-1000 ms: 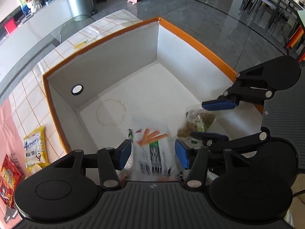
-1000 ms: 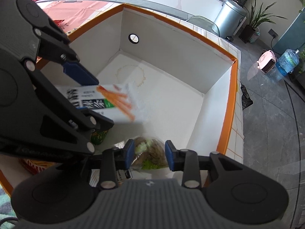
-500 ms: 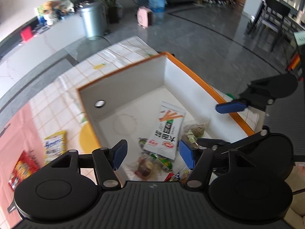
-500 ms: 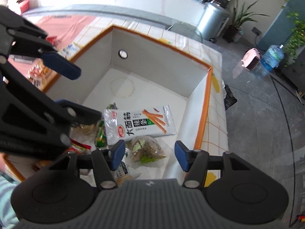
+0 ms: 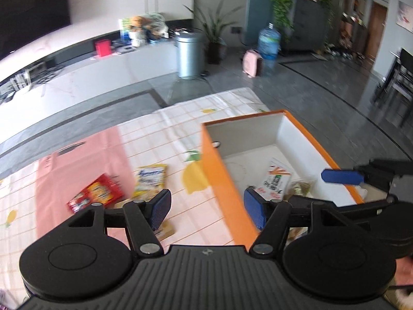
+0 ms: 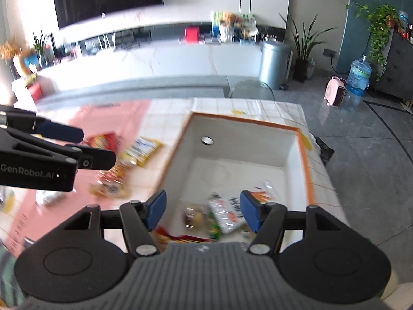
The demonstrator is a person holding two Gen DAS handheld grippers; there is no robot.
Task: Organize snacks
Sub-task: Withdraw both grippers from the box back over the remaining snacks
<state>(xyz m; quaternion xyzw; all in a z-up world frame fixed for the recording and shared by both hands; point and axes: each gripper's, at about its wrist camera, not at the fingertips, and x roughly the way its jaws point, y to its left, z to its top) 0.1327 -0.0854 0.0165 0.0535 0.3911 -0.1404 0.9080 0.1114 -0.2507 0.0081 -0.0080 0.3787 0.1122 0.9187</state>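
Observation:
An orange box [image 5: 222,180] with a white inside [image 6: 178,155] stands on the table. In it lie a white noodle-stick packet [image 5: 275,180] [image 6: 229,211], a clear bag of greenish snack [image 5: 299,188] and other packets. My left gripper [image 5: 206,210] is open and empty, raised above the box's left wall. My right gripper [image 6: 202,210] is open and empty, raised above the box's near end. A red packet [image 5: 96,192] [image 6: 102,140] and a yellow packet [image 5: 149,178] [image 6: 140,151] lie on the table left of the box.
The table has a checked cloth [image 5: 165,134] and a pink mat [image 5: 77,160]. A small packet [image 5: 165,230] lies under the left gripper. Beyond the table are a grey bin [image 6: 273,63], a water jug [image 6: 358,77] and a pink heater [image 6: 335,94].
Both grippers let go of their snacks into the box, opened wide and rose up and back. The left gripper swung left toward the packets on the table.

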